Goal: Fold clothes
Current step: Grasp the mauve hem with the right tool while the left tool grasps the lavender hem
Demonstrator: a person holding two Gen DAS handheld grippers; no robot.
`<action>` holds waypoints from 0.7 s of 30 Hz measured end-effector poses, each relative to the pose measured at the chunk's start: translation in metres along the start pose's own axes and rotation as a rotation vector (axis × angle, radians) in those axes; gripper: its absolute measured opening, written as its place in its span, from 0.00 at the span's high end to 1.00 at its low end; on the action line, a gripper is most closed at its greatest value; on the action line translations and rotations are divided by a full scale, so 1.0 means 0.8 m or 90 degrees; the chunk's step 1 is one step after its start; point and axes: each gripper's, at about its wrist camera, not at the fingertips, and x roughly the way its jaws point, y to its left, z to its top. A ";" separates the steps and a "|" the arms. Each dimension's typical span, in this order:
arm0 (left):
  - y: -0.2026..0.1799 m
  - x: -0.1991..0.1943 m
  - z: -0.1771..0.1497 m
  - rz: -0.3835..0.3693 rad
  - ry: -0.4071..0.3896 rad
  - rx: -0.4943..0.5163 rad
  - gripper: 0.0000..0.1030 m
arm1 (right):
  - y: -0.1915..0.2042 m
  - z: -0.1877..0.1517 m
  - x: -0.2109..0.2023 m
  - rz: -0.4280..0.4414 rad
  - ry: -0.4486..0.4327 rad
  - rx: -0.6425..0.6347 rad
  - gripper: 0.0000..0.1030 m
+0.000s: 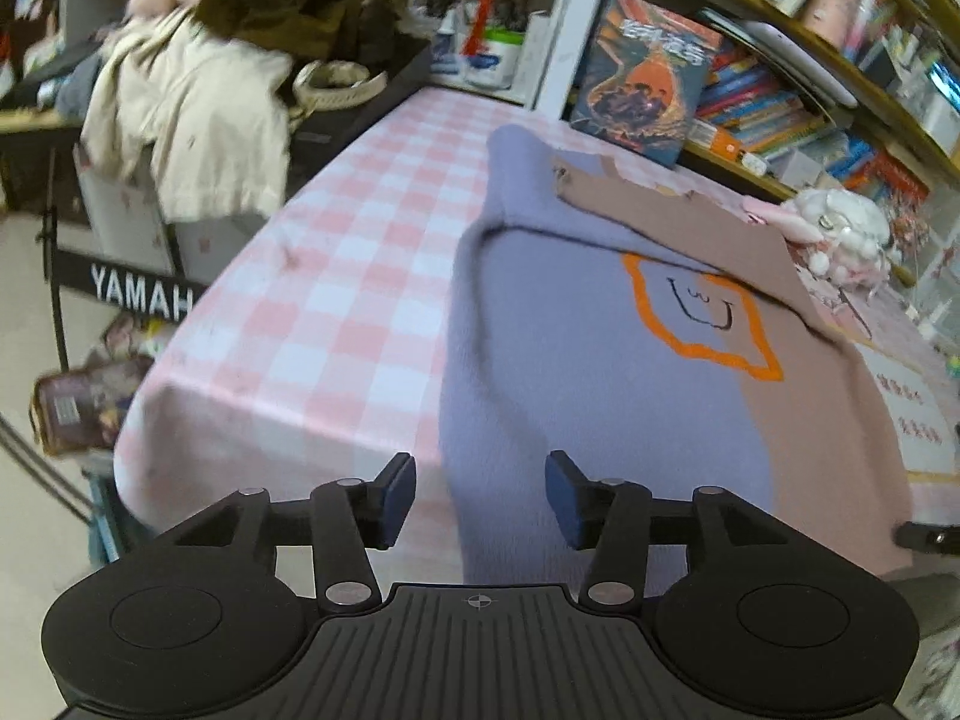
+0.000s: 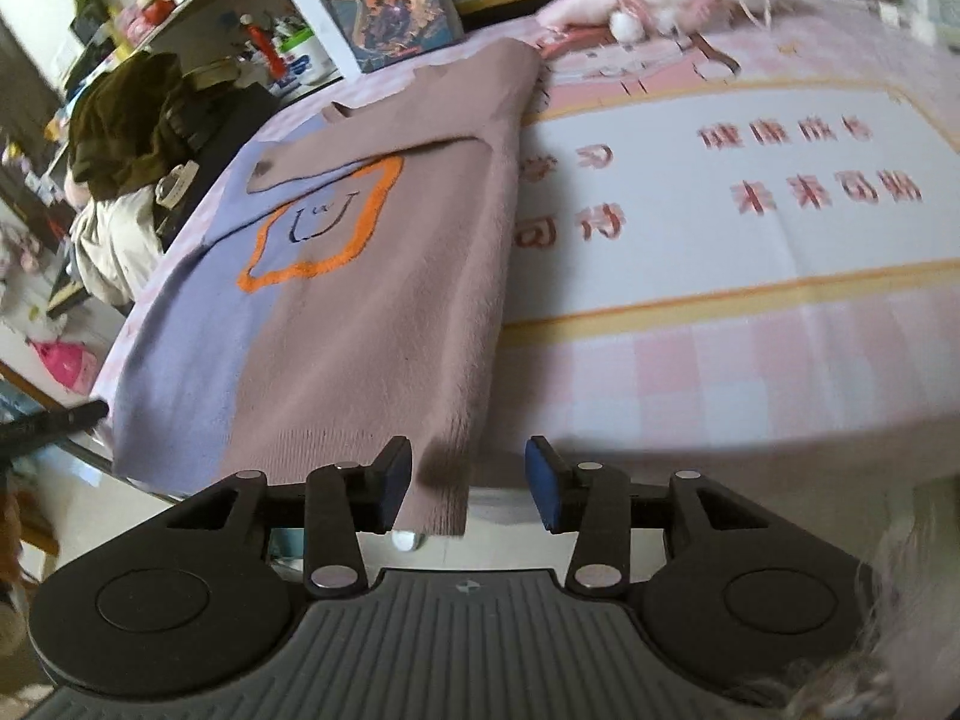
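A lilac and mauve sweater with an orange star outline and a small face lies flat on the table, both sleeves folded across its chest. It also shows in the right wrist view, its hem hanging over the table's near edge. My left gripper is open and empty, just above the hem's lilac left corner. My right gripper is open and empty, with the hem's mauve right corner hanging between its fingers. The right gripper's tip shows at the left view's right edge.
The table has a pink checked cloth and a white panel with red characters. A fluffy white toy sits at the far side. Bookshelves stand behind. A pile of clothes lies to the left.
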 end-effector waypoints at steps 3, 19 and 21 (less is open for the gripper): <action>0.016 0.006 -0.009 -0.019 0.010 -0.055 0.52 | 0.002 -0.002 0.000 -0.003 0.001 0.002 0.61; 0.025 0.018 -0.001 -0.163 0.031 -0.135 0.82 | 0.022 0.011 0.008 0.020 0.004 0.005 0.93; 0.026 0.018 0.004 -0.176 0.034 -0.138 0.82 | 0.014 0.014 0.002 0.026 0.001 0.037 0.93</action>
